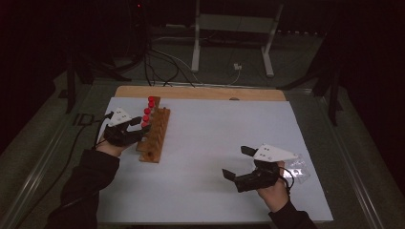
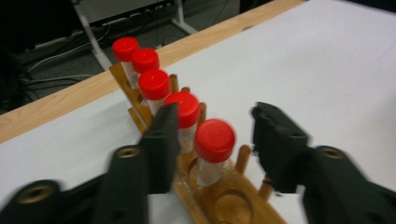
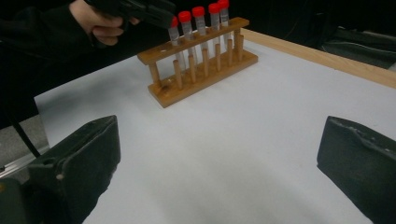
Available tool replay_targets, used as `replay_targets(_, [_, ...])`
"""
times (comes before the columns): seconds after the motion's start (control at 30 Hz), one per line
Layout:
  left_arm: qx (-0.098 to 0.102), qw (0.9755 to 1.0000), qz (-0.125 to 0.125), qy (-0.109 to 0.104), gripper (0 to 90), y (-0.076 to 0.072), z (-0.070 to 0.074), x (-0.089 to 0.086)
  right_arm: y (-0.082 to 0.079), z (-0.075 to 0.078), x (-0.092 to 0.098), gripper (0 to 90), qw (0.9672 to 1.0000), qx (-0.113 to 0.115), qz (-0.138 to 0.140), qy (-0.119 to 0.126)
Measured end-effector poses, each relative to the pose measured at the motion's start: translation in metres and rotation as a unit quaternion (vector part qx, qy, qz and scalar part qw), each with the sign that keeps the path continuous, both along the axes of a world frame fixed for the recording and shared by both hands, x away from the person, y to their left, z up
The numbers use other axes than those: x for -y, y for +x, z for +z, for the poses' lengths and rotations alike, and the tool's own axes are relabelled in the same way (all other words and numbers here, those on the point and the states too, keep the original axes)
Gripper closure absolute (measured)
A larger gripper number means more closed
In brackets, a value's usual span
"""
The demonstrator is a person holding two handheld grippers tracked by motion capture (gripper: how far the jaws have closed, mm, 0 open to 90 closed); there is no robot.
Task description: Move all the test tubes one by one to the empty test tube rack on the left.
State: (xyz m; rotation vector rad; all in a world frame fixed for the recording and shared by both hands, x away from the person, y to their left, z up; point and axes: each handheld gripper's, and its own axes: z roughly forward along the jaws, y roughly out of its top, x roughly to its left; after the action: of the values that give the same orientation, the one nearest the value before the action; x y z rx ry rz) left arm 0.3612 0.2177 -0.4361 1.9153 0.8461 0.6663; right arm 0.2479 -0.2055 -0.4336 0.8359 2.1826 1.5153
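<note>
- Five red-capped tubes (image 2: 214, 140) stand upright in a wooden rack (image 1: 154, 136) at the far left of the desk (image 1: 215, 157); they fill the rack's far holes in one row; the near holes are bare
- In the left claw view the nearest tube sits between the two jaws of the left claw (image 2: 212, 140); the jaws stand apart on either side of its cap and neither pad presses on it; that view is slightly blurred
- In the high view the left claw (image 1: 142, 125) reaches in from the rack's left side, level with the caps; the hand (image 1: 112, 143) behind it wears a dark sleeve
- The rack runs near to far, with short pegs along its right side; the right claw view shows it (image 3: 201, 60) well apart, with the tubes (image 3: 198, 23) in its top bar
- The right claw (image 1: 236, 162) hovers over bare white desk at the near right, well apart from the rack; its jaws are wide apart with nothing between them
- A crumpled clear plastic wrap (image 1: 298, 168) lies just right of the right hand, near the desk's right edge
- A wooden strip (image 1: 200, 93) borders the far edge of the desk
</note>
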Motion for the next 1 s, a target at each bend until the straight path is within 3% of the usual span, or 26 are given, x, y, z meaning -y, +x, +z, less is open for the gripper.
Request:
replay_targets(0.2, [-0.015,0.9998,-0.010,-0.005,20.8,-0.015,0.011,0.002,-0.001,0.000,0.002,0.0,1.0000,0.001,-0.004,-0.001])
replay_targets(0.4, [-0.026,0.9988,-0.039,-0.015,11.2,-0.037,0.017,0.006,-0.001,0.001,0.005,0.0,0.9999,0.004,-0.011,-0.001])
replay_targets(0.47, [-0.037,0.9974,-0.057,-0.024,8.7,-0.042,0.018,0.006,-0.002,0.000,0.004,0.0,0.9999,0.003,-0.012,-0.003])
replay_targets(0.5, [-0.043,0.9962,-0.070,-0.027,2.9,-0.045,0.018,0.007,-0.002,0.000,0.004,0.0,0.9999,0.003,-0.012,-0.003])
replay_targets(0.8, [-0.055,0.9925,-0.100,-0.043,1.8,-0.072,0.002,0.013,-0.003,-0.002,0.004,0.0,0.9999,0.001,-0.014,-0.007])
replay_targets(0.87, [-0.057,0.9907,-0.112,-0.052,1.8,-0.077,0.000,0.013,-0.003,-0.003,0.004,0.0,0.9999,0.000,-0.012,-0.008])
replay_targets(1.0, [-0.058,0.9891,-0.126,-0.049,1.8,-0.087,-0.006,0.017,-0.004,-0.005,0.005,0.0,0.9999,-0.002,-0.014,-0.006])
